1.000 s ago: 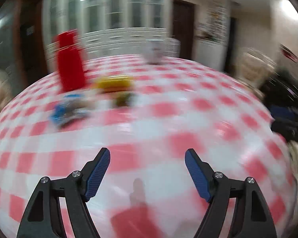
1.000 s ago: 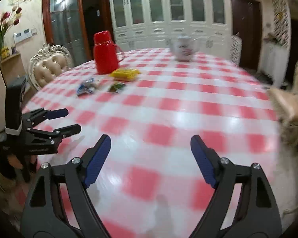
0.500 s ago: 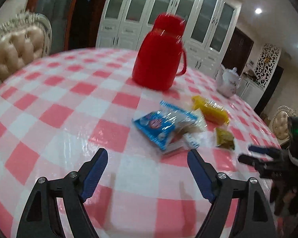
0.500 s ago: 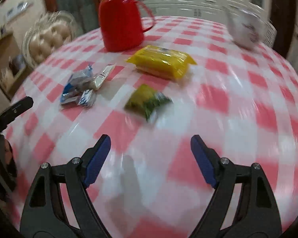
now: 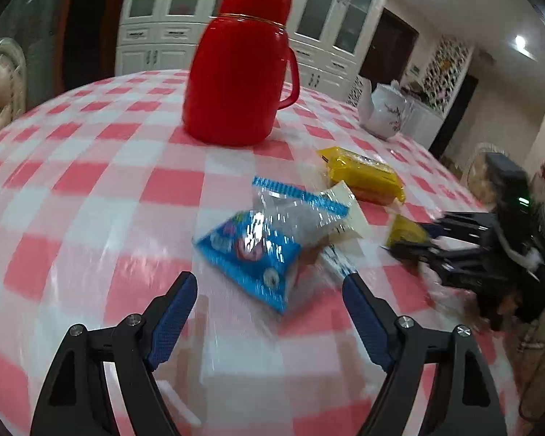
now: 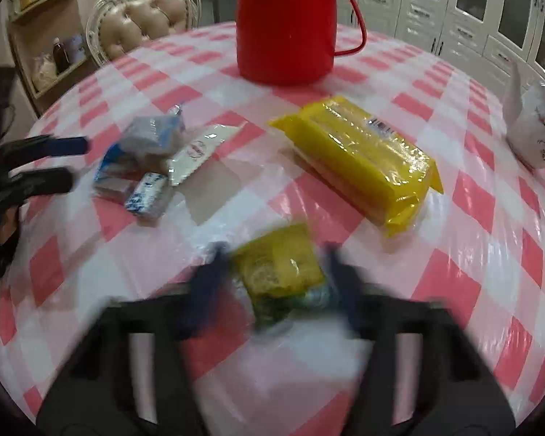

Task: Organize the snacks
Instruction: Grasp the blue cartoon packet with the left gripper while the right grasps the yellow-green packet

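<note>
Snacks lie on a red-and-white checked tablecloth (image 5: pixel 91 189). A blue-and-clear snack bag (image 5: pixel 250 254) lies just ahead of my left gripper (image 5: pixel 269 279), which is open and holds nothing. A white sachet (image 6: pixel 200 152) and small blue packets (image 6: pixel 149 192) lie beside that bag. A long yellow pack (image 6: pixel 359 160) lies behind them. My right gripper (image 6: pixel 274 250) is blurred and its jaws are closing around a small yellow-green packet (image 6: pixel 279 272). The packet lies between the fingers, and I see no pad pressing on it.
A red thermos jug (image 5: pixel 236 72) stands behind the snacks, and a white teapot (image 5: pixel 385 112) further back right. A padded chair (image 6: pixel 145 25) and a wooden shelf (image 6: pixel 43 47) stand beyond the table's edge. White cabinets line the far wall.
Both grippers have come in close to the snacks. The right gripper's fingers have drawn together around the small yellow-green packet. The left gripper has stayed open, nearer the blue bag.
</note>
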Motion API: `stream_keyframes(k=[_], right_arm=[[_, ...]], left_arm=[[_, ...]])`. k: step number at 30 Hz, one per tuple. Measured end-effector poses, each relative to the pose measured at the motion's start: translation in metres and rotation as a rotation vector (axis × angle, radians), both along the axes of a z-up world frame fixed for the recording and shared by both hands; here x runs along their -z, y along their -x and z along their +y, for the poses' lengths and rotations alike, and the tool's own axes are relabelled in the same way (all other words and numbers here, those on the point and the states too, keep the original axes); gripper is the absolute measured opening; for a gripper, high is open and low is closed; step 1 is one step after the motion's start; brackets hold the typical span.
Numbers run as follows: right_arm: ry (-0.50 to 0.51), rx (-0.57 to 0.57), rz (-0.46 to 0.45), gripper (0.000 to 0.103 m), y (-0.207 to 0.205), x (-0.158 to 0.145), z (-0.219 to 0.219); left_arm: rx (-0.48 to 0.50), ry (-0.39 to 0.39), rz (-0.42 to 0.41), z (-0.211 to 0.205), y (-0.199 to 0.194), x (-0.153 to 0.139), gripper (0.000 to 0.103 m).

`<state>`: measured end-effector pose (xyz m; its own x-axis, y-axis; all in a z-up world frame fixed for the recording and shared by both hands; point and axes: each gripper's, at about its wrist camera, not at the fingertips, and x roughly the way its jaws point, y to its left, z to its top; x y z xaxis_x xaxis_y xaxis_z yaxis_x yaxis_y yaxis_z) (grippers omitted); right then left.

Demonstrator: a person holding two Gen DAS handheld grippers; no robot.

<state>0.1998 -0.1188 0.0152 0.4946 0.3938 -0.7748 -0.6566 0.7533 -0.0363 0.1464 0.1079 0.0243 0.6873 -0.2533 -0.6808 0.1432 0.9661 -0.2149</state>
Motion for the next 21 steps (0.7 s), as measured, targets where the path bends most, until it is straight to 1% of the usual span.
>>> stream_keyframes(k=[2, 3, 4, 7, 8, 9, 10, 11, 12, 13, 14, 16, 18, 21], right_arm=[[-0.003, 0.016, -0.022, 0.04, 0.015, -0.005, -0.002], [-0.019, 0.014, -0.01, 0.04, 0.026, -0.007, -0.004], [-0.03, 0.008, 0.001, 0.04, 0.038, -0.009, -0.006], [-0.072, -0.016, -0.013, 0.04, 0.085, -0.018, -0.013], [-0.089, -0.017, -0.017, 0.04, 0.098, -0.021, -0.016], [-0.114, -0.007, -0.022, 0.04, 0.111, -0.024, -0.02], [-0.147, 0.01, -0.022, 0.04, 0.124, -0.027, -0.026], [-0.179, 0.028, -0.024, 0.04, 0.136, -0.03, -0.031], [-0.203, 0.045, -0.038, 0.041, 0.147, -0.031, -0.035], [-0.215, 0.056, -0.052, 0.041, 0.153, -0.032, -0.037], [-0.231, 0.066, -0.057, 0.041, 0.159, -0.032, -0.038], [-0.27, 0.076, -0.033, 0.041, 0.169, -0.031, -0.04], [-0.28, 0.085, -0.029, 0.041, 0.176, -0.032, -0.039], [-0.297, 0.106, -0.029, 0.041, 0.185, -0.035, -0.041]], left_arm=[[0.014, -0.018, 0.006, -0.003, -0.014, -0.001, 0.083], [0.029, -0.028, 0.018, -0.006, -0.025, -0.002, 0.083], [0.042, -0.049, 0.029, -0.009, -0.033, -0.001, 0.083], [0.093, -0.132, 0.059, -0.018, -0.055, 0.004, 0.083], [0.124, -0.158, 0.082, -0.023, -0.06, 0.01, 0.084], [0.136, -0.172, 0.073, -0.024, -0.059, 0.011, 0.083], [0.15, -0.162, 0.066, -0.023, -0.056, 0.011, 0.075], [0.145, -0.153, 0.066, -0.02, -0.053, 0.009, 0.053], [0.147, -0.134, 0.063, -0.017, -0.046, 0.006, 0.052], [0.142, -0.115, 0.054, -0.014, -0.038, 0.003, 0.047], [0.133, -0.116, 0.043, -0.013, -0.032, 0.001, 0.045], [0.093, -0.153, 0.013, -0.014, -0.01, -0.005, 0.045], [0.072, -0.139, 0.001, -0.016, 0.012, -0.011, 0.045], [0.034, -0.127, -0.044, -0.024, 0.055, -0.026, 0.045]])
